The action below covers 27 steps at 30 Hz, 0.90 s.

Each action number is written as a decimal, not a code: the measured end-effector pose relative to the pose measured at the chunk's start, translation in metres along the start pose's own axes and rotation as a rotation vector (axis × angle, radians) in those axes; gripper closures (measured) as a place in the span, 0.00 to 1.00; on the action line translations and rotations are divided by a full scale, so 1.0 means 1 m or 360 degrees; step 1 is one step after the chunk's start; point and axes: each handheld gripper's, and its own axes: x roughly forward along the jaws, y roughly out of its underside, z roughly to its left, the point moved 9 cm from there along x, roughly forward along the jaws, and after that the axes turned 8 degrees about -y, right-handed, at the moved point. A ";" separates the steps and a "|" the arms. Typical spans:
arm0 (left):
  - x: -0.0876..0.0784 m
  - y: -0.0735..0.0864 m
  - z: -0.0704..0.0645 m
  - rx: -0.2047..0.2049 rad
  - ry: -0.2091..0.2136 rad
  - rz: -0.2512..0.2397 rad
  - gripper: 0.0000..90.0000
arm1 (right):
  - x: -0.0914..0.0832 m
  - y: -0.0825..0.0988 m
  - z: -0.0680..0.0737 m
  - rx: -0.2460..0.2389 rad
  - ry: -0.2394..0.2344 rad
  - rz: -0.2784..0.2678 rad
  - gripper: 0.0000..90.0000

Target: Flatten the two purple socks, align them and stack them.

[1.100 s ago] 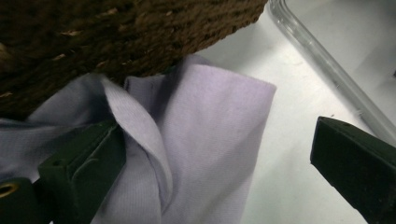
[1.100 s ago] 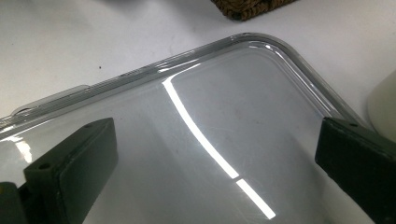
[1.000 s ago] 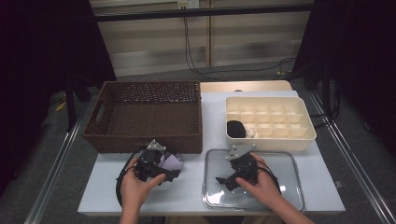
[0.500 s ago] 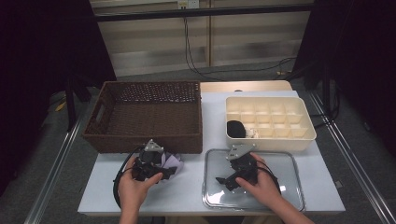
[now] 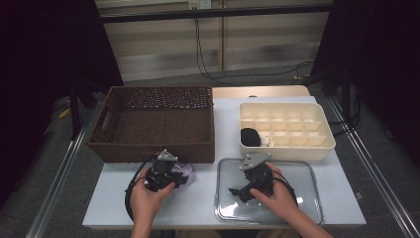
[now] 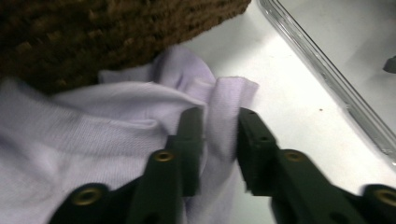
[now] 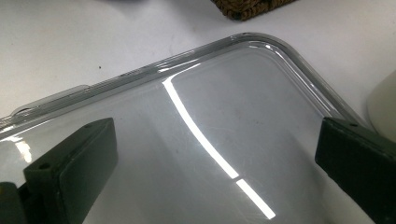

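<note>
A pale lavender cloth (image 6: 107,140) lies crumpled on the white table against the front wall of the wicker basket (image 6: 93,28). My left gripper (image 6: 219,122) has just been closing, and its two black jaws now pinch an upright fold of that cloth. From above, the left gripper (image 5: 179,178) sits over the cloth (image 5: 188,171) just in front of the basket (image 5: 153,124). My right gripper (image 7: 215,154) stands wide open over the clear tray (image 7: 196,51) with nothing between its fingers. In the high view the right gripper (image 5: 238,191) points left above that tray (image 5: 313,171).
A cream divided box (image 5: 317,130) stands behind the tray, with a black bundle (image 5: 250,136) and a small white item (image 5: 268,141) in its front-left cells. Bare white table lies between the cloth and the tray. Cables loop beside each hand.
The left gripper's jaws have drawn together on the cloth. Both hands have stayed almost where they were, and the right gripper is unchanged.
</note>
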 end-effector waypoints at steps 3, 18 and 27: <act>0.001 0.001 -0.003 -0.0047 0.0027 0.0029 0.91 | 0.000 0.000 0.000 0.0000 0.0000 0.0001 0.00; 0.011 -0.013 -0.025 -0.0004 0.0094 -0.0024 0.78 | 0.000 0.000 0.000 0.0001 0.0002 0.0003 0.00; -0.006 -0.009 -0.001 -0.0071 -0.0036 -0.0077 0.50 | 0.000 0.000 0.000 0.0003 0.0001 0.0002 0.00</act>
